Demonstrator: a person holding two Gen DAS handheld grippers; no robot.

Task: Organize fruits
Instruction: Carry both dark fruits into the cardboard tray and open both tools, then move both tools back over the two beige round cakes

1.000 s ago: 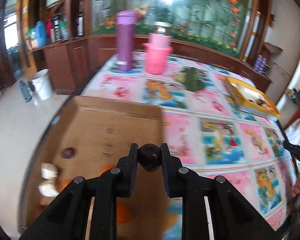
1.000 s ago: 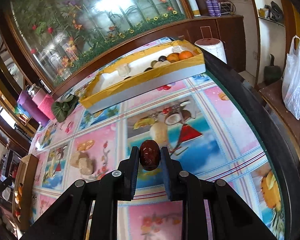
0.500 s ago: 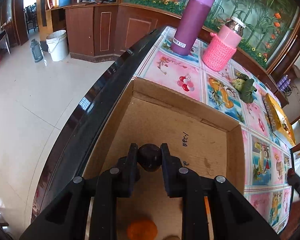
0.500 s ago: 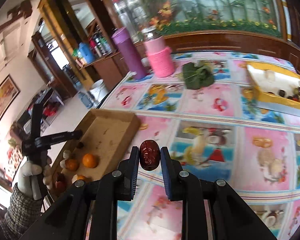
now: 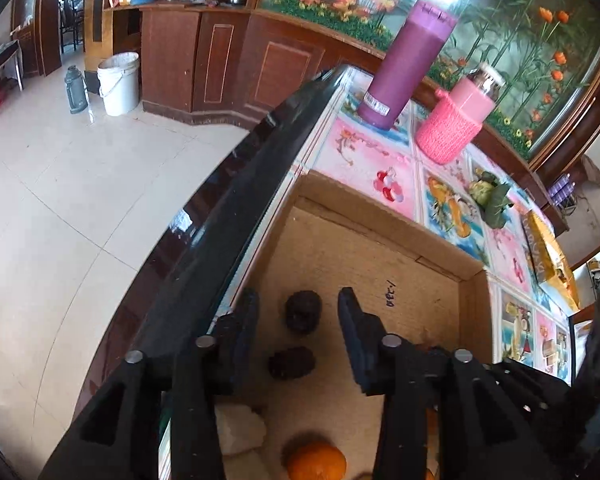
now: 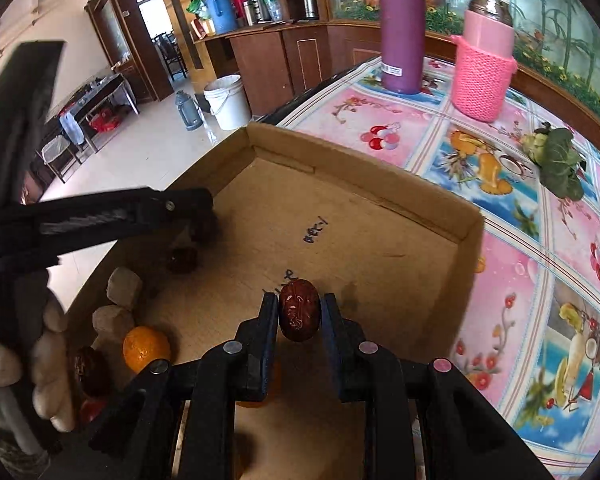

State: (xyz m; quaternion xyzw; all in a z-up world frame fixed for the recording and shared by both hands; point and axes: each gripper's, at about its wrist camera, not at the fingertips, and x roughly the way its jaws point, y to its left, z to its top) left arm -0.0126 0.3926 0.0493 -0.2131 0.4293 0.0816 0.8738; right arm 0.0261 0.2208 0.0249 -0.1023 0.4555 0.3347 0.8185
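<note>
Brown cardboard box (image 6: 380, 240), reddish-brown date (image 6: 299, 312), orange tangerine (image 6: 146, 349), purple flask (image 6: 402, 28), pink knitted bottle sleeve (image 6: 482, 76)

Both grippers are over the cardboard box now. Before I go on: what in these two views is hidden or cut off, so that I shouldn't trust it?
- Left wrist view: the near end of the cardboard box, hidden behind the left gripper; the orange is cut by the bottom edge.
- Right wrist view: the dark fruit under the left gripper's fingers, mostly covered.
- Right wrist view: an orange fruit behind the right gripper, mostly hidden.
- Left wrist view: contents of the yellow box, too oblique.
</note>
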